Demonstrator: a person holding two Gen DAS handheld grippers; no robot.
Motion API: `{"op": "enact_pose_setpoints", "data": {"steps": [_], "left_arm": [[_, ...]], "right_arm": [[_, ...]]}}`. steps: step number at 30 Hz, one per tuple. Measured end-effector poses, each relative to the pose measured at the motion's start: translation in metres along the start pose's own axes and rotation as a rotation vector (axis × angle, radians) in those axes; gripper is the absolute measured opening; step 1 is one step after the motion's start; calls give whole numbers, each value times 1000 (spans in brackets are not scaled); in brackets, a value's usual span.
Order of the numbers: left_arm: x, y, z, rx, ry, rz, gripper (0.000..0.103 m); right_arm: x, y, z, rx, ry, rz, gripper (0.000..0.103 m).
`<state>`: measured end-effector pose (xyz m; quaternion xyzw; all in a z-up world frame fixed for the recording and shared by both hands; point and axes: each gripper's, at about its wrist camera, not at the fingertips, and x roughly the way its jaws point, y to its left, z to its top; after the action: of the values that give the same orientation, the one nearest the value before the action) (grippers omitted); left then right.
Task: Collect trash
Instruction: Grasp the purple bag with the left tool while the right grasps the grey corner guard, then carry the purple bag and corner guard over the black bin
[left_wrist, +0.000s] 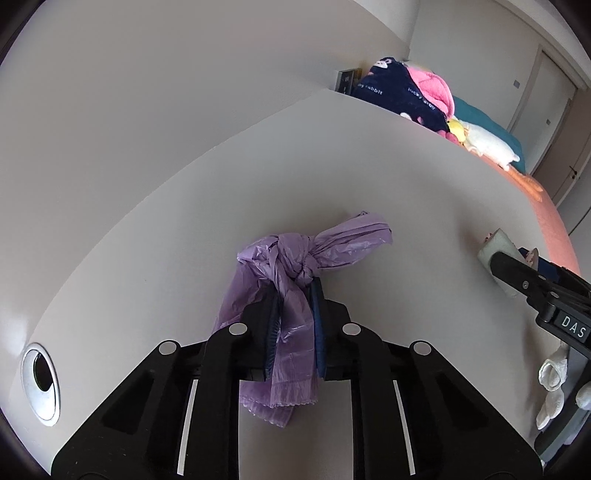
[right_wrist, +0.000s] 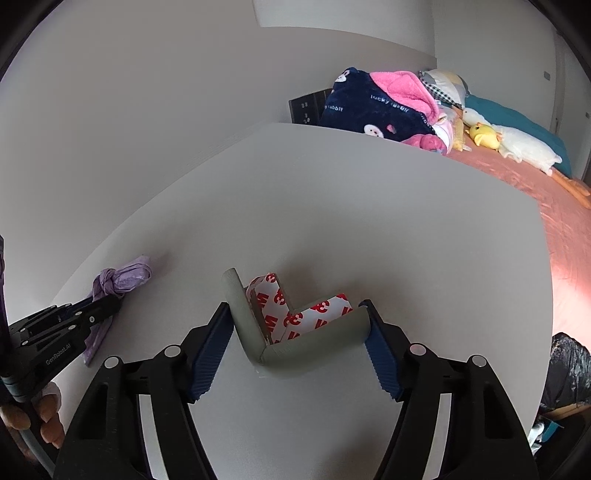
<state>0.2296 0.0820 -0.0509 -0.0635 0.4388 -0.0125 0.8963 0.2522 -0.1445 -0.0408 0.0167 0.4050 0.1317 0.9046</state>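
Note:
A purple plastic bag (left_wrist: 321, 243), tied in a knot, lies on the white table (left_wrist: 406, 192). My left gripper (left_wrist: 295, 291) is shut on its loose end just below the knot. A grey L-shaped corner guard (right_wrist: 306, 354) with red-and-white tape backing sits between the fingers of my right gripper (right_wrist: 295, 308). Both blue pads touch its two ends. In the right wrist view the bag (right_wrist: 125, 277) and the left gripper (right_wrist: 110, 301) are at the left. In the left wrist view the right gripper (left_wrist: 517, 277) and the guard (left_wrist: 495, 247) show at the right edge.
A round cable hole (left_wrist: 40, 382) sits in the table at the near left. Beyond the table's far edge is a bed (right_wrist: 535, 184) with a dark blue blanket (right_wrist: 369, 107) and plush toys. A black bag (right_wrist: 569, 369) lies below the table's right edge. A person's fingers (right_wrist: 48, 413) hold the left gripper.

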Motion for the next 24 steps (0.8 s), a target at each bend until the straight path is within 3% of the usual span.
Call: {"op": "enact_pose_setpoints", "data": {"steps": [24], "left_arm": [[-50,-71,-28,83,-65,-60,13]], "right_arm": [[-89,-40,-18,53,-86,23,70]]}}
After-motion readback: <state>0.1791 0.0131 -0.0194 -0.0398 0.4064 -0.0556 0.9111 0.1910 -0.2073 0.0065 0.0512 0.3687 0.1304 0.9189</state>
